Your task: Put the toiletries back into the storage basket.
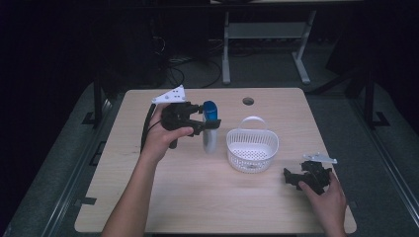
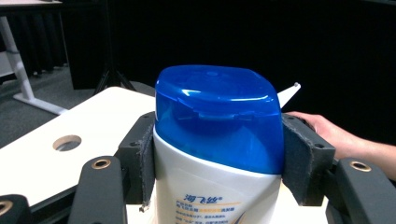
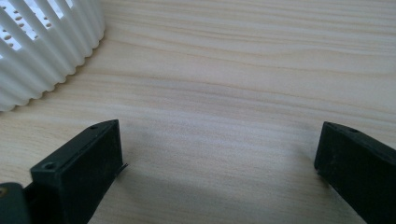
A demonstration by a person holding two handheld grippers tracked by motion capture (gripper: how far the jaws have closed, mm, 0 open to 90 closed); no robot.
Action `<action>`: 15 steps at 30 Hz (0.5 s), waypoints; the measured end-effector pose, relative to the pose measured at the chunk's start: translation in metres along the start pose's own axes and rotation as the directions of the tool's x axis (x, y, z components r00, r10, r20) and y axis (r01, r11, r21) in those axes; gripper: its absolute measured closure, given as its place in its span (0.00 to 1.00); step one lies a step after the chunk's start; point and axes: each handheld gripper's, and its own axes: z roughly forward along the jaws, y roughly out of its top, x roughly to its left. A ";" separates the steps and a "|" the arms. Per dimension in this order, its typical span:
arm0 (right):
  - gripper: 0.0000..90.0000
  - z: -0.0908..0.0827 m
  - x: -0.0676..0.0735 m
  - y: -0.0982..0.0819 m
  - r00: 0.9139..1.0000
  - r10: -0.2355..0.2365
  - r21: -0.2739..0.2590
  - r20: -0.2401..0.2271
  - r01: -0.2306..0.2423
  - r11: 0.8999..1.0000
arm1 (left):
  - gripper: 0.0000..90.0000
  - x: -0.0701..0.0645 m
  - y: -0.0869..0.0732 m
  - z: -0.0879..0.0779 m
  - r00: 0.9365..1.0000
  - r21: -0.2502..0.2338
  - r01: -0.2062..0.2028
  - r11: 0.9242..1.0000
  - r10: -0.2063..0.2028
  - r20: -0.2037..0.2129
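Bottle (image 2: pixel 217 154): white with a blue cap, upright, up off the table (image 1: pixel 197 197), left of the white basket (image 1: pixel 252 148) | left gripper (image 1: pixel 205 121): both pads squeeze the bottle just under its cap | right gripper (image 1: pixel 291 178): jaws wide apart, nothing between them, low on the table near the basket.

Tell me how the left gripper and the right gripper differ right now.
The left gripper is shut on the white bottle with a blue cap, its pads pressing both sides; the right gripper is open with nothing between its jaws. The left gripper is raised over the table beside the white basket; the right gripper rests low near the table's right edge. Both are black and hand-held.
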 end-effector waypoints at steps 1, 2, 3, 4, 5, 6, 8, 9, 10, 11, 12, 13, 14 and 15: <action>0.01 0.000 0.000 0.000 1.000 -0.001 0.000 0.000 0.001 1.000 | 0.41 0.000 0.001 0.002 1.000 -0.001 -0.002 1.000 0.002 0.004; 0.01 0.000 0.000 0.000 1.000 0.000 -0.001 0.000 0.000 1.000 | 0.41 0.000 0.003 0.003 1.000 0.000 -0.004 1.000 0.004 0.008; 0.01 0.000 0.000 0.000 1.000 0.000 -0.002 0.000 0.000 1.000 | 0.41 0.000 0.004 0.005 1.000 -0.002 -0.005 1.000 0.005 0.012; 0.01 0.000 0.000 0.000 1.000 0.000 -0.001 0.000 0.000 1.000 | 0.41 0.000 0.005 0.006 1.000 -0.003 -0.005 1.000 0.005 0.013; 0.00 0.000 0.000 0.000 1.000 -0.001 -0.001 0.000 0.001 1.000 | 0.41 0.000 0.007 0.008 1.000 -0.003 -0.007 1.000 0.007 0.016; 0.01 0.000 0.000 0.000 1.000 -0.001 -0.001 0.000 0.001 1.000 | 0.41 0.000 0.008 0.010 1.000 -0.006 -0.007 1.000 0.008 0.017; 0.01 0.000 0.000 0.000 1.000 -0.002 -0.001 -0.001 0.002 1.000 | 0.41 0.001 0.011 0.013 1.000 -0.008 -0.010 1.000 0.011 0.021; 0.01 0.000 0.000 0.000 1.000 -0.001 -0.001 -0.001 0.001 1.000 | 0.41 0.001 0.012 0.014 1.000 -0.008 -0.013 1.000 0.013 0.024; 0.00 0.000 0.000 0.000 1.000 -0.001 -0.001 -0.001 0.001 1.000 | 0.41 0.001 0.014 0.015 1.000 -0.006 -0.015 1.000 0.015 0.027; 0.01 0.000 0.000 0.000 1.000 -0.001 -0.001 -0.001 0.001 1.000 | 0.41 0.001 0.015 0.017 0.999 -0.007 -0.018 1.000 0.018 0.030; 0.00 0.000 0.000 0.000 1.000 -0.001 -0.001 -0.001 0.001 1.000 | 0.41 0.001 0.016 0.019 0.999 -0.007 -0.020 1.000 0.020 0.032; 0.01 0.000 0.000 0.000 1.000 -0.001 -0.001 -0.001 0.001 1.000 | 0.41 0.001 0.017 0.020 0.999 -0.008 -0.021 1.000 0.021 0.035; 0.01 0.000 0.000 0.000 1.000 -0.002 -0.001 -0.001 0.002 1.000 | 0.41 0.000 0.018 0.022 0.999 -0.008 -0.022 1.000 0.023 0.035; 0.01 0.000 0.000 0.000 1.000 -0.002 -0.001 -0.001 0.002 1.000 | 0.41 0.001 0.019 0.024 0.999 -0.006 -0.025 1.000 0.025 0.038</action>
